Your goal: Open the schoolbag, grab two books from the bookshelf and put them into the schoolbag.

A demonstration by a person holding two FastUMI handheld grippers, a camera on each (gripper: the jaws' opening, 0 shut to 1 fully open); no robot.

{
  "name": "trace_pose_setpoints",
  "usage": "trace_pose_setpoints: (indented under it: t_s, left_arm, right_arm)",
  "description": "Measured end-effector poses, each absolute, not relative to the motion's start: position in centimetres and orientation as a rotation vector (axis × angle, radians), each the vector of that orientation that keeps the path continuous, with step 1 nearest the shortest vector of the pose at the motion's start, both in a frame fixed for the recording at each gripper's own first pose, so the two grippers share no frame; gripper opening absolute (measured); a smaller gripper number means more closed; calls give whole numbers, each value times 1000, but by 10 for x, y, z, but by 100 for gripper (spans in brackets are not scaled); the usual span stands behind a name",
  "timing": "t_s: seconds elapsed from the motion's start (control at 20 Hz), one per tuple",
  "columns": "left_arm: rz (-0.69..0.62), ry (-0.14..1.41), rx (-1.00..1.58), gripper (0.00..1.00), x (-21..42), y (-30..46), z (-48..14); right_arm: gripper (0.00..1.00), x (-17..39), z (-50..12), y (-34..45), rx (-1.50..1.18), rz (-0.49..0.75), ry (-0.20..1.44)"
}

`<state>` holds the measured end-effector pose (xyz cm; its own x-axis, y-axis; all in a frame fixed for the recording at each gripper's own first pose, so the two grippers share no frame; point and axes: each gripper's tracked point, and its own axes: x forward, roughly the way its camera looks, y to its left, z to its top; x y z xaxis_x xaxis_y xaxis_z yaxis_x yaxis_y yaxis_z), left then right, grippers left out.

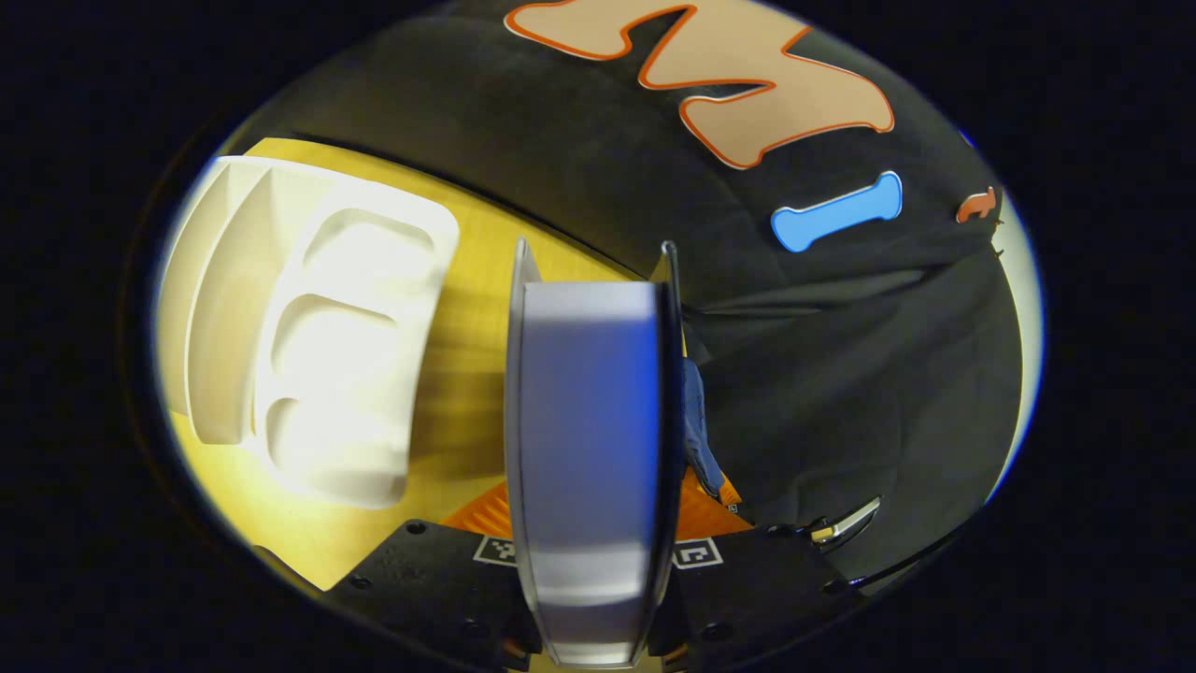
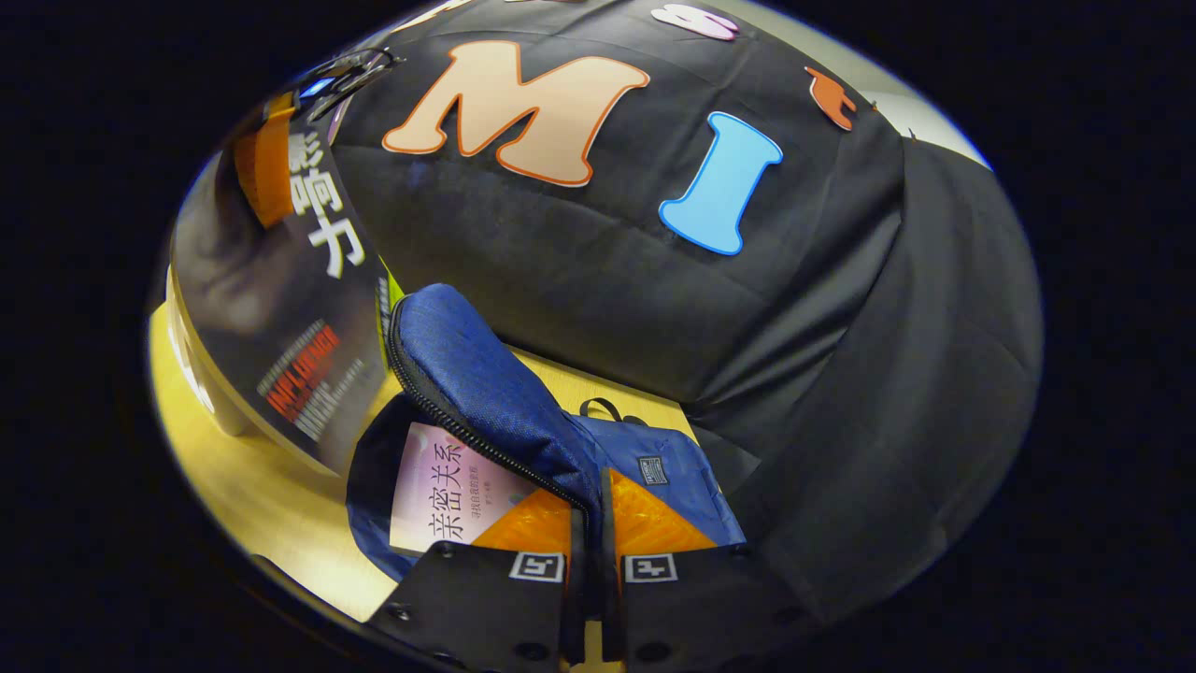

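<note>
One book [image 1: 584,449] is clamped edge-on between the left gripper's [image 1: 590,551] fingers above the yellow table [image 1: 467,308], while the right gripper [image 2: 590,551] pinches the open schoolbag's [image 2: 486,393] flap, another book [image 2: 448,491] lying inside.

recording booth, black cloth wall [image 2: 841,355], yellow table [image 1: 467,308]

The left gripper view looks forward along its claw [image 1: 589,570], very close to a book [image 1: 587,449] seen edge-on, across the yellow tabletop [image 1: 467,280] toward the black cloth wall [image 1: 841,374]. The right gripper view looks from low over its claw [image 2: 592,561], close to the blue schoolbag [image 2: 486,393], toward the same wall [image 2: 841,374]. Both views share the tabletop [image 2: 271,495], the wall and the schoolbag [image 1: 696,421].
</note>
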<state>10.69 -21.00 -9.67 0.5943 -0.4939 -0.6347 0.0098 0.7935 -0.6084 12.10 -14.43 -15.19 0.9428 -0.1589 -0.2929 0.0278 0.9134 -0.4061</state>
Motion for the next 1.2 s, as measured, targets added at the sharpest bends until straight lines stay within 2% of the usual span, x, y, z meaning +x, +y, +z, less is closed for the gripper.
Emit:
trace_pose_setpoints:
  t_s: [0.15,0.2,0.25,0.45,0.7,0.9,1.15,1.2]
  left_arm:
    - [-350,877,-648,39,122,-243,-117]
    - [-371,877,-665,39,125,-256,-126]
    - [-388,878,-682,39,126,-265,-135]
    - [-448,888,-719,39,137,-299,-184]
    - [-485,839,-966,39,165,-321,-207]
    - [-527,804,-1018,37,168,-331,-220]
    - [-543,830,-1035,41,183,-361,-250]
    - [-548,828,-1053,41,185,-365,-249]
  right_arm:
    - [10,122,-149,-146,-373,-85,324]
    - [12,123,-148,-145,-370,-76,320]
    - [10,123,-147,-145,-373,-69,313]
    - [10,122,-146,-143,-382,-26,294]
    - [10,120,-145,-135,-400,23,271]
    - [10,116,-147,-125,-406,53,263]
    - [10,119,-151,-120,-403,63,266]
    - [12,119,-152,-121,-403,58,267]
